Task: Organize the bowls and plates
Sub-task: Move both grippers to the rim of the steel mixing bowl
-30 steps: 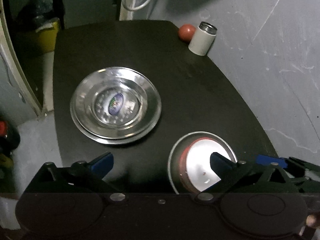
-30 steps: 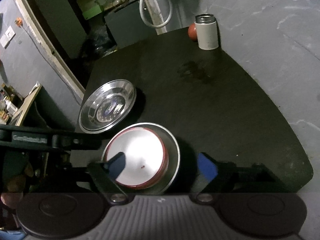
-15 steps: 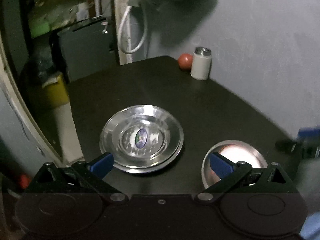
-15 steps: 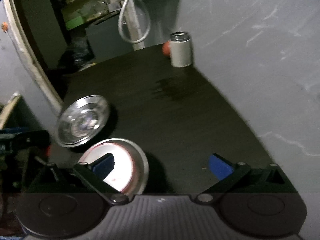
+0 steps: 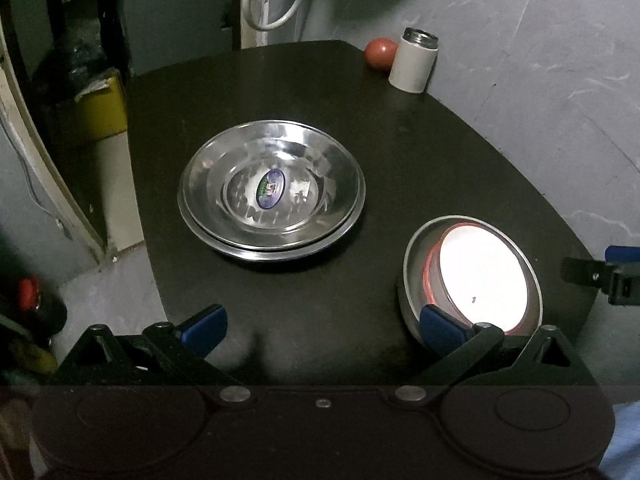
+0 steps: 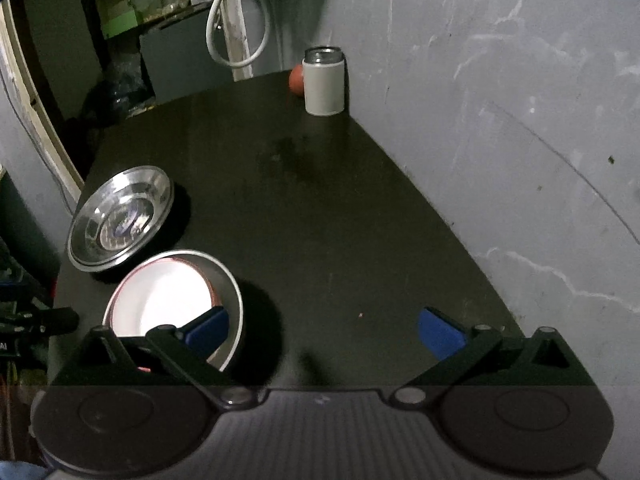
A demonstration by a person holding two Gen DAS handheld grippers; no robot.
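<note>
Dark and rounded, the table [image 5: 420, 168] runs along a grey wall [image 5: 540, 80]. On its left part sit stacked steel plates [image 5: 272, 194], a sticker at their centre. Near and to the right of them stands a steel bowl [image 5: 412, 256] holding a white, red-rimmed bowl [image 5: 480, 276]. The left gripper [image 5: 322, 322] hangs over the near edge, fingers spread wide and empty, its right finger [image 5: 440, 328] overlapping the bowls' near rim. The right gripper [image 6: 324, 326] is likewise wide apart and empty, its left finger [image 6: 206, 330] over the bowls. Far off stand a white canister [image 5: 414, 62] and a red ball [image 5: 379, 53].
</note>
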